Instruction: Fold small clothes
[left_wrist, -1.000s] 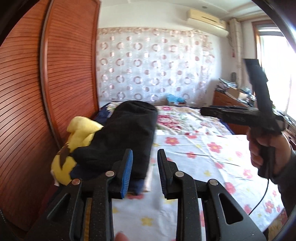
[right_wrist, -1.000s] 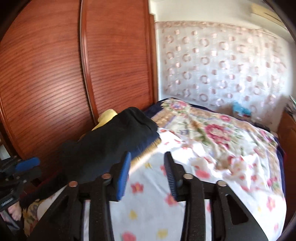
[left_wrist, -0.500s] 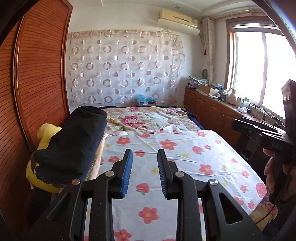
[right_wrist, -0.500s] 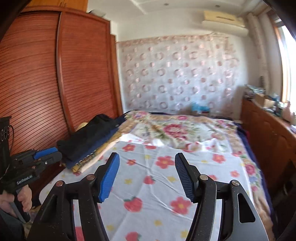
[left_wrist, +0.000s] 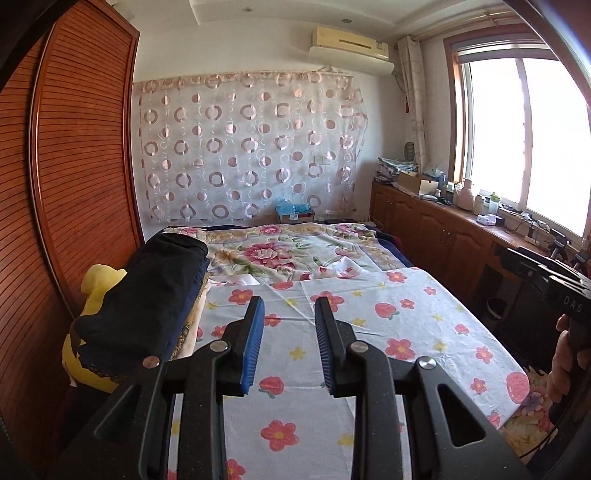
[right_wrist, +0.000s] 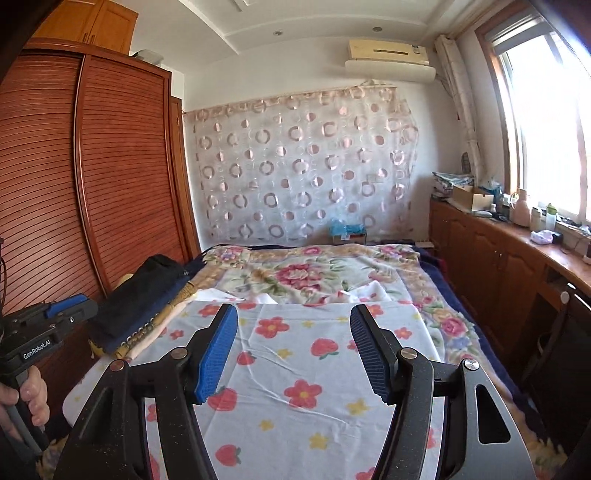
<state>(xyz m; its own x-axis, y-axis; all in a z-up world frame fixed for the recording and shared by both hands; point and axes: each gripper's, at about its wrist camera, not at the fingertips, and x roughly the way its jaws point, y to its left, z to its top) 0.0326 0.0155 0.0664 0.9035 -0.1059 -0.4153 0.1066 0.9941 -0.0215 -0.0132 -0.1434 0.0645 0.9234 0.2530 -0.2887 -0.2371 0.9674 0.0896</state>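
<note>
A stack of folded dark clothes (left_wrist: 147, 295) lies along the left edge of the bed, black on top with navy and patterned layers under it. The same stack (right_wrist: 144, 295) appears left of centre in the right wrist view. My left gripper (left_wrist: 289, 301) hovers over the white flower-print sheet (left_wrist: 369, 314), open by a narrow gap with nothing between its blue pads. My right gripper (right_wrist: 292, 308) stands open wider above the same sheet (right_wrist: 295, 354), also empty. Both grippers are apart from the stack.
A slatted wooden wardrobe (left_wrist: 74, 184) stands close on the left. A yellow soft item (left_wrist: 101, 280) sits between it and the stack. A low wooden cabinet (right_wrist: 498, 266) with clutter runs under the window on the right. A hand (right_wrist: 26, 398) holds the other gripper's handle.
Both views have pulled back and swung right, from close on the clothes stack to the whole bed. The right gripper's jaws have spread wider. The left jaws keep the same gap.
</note>
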